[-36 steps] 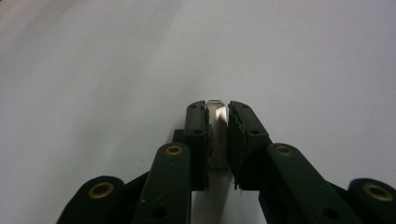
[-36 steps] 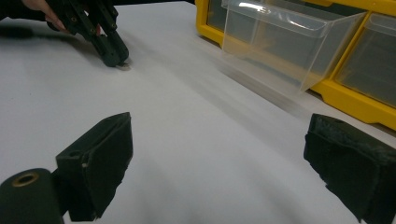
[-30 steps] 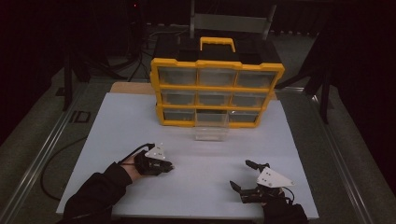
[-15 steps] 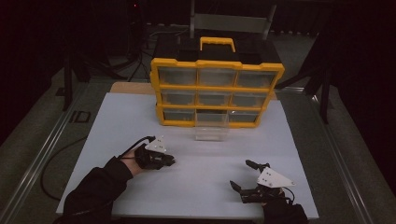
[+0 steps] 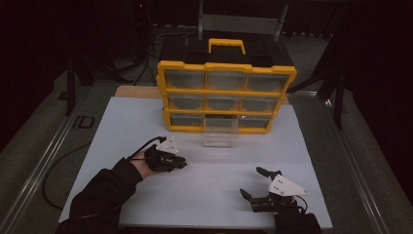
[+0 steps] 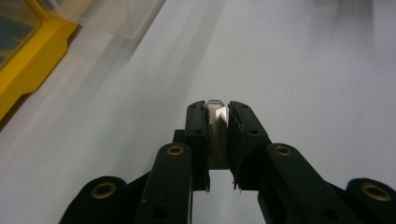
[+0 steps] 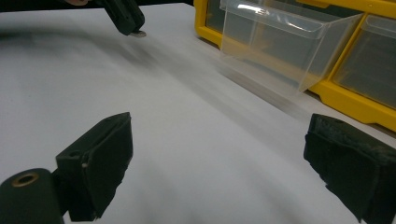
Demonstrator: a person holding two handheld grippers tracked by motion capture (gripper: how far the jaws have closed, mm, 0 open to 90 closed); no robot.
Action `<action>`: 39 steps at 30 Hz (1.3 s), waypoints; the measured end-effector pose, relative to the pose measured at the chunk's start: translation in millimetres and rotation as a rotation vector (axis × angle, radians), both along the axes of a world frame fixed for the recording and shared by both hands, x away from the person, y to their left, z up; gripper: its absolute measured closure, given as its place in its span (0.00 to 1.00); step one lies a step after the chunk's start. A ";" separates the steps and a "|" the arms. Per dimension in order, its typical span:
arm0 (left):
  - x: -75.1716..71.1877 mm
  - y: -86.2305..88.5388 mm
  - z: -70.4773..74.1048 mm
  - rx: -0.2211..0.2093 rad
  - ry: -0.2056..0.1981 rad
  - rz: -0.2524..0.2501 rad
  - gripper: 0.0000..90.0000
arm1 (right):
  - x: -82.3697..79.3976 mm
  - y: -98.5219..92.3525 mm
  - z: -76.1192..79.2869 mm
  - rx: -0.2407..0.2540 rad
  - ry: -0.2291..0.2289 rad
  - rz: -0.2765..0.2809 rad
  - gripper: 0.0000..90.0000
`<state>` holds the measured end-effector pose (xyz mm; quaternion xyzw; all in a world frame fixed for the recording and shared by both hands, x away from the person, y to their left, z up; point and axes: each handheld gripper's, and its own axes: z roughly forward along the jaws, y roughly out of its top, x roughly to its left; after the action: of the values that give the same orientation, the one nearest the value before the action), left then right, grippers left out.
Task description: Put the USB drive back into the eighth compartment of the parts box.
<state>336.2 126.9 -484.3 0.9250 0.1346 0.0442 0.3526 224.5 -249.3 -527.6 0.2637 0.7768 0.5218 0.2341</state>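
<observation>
Since the earlier high view, the left gripper has risen off the table and shifted toward the organizer; the right gripper has not moved. The left jaws are clamped on a small metal piece (a thin flat part, its type not identifiable), with only its tip projecting past the pads. The right jaws stand wide apart, holding nothing, low over the table near its front edge.

A clear drawer is pulled out of the bottom row and stands between the two grippers.

Risks:
- The grip on the piece is shallow; a tilt or jolt could let it slip onto the table.
- Releasing short of the drawer would drop the piece outside it.
- Contact with the rim could push the drawer askew.

No brand, label or writing is legible.
</observation>
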 end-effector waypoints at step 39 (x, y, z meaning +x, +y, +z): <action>29.2 -33.1 55.9 -0.034 -0.006 -0.011 0.89 | -0.3 -0.4 0.5 0.006 0.002 -0.001 0.09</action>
<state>365.4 93.8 -428.5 0.9194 0.1290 0.0427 0.3691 224.2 -249.7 -527.1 0.2652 0.7753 0.5239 0.2326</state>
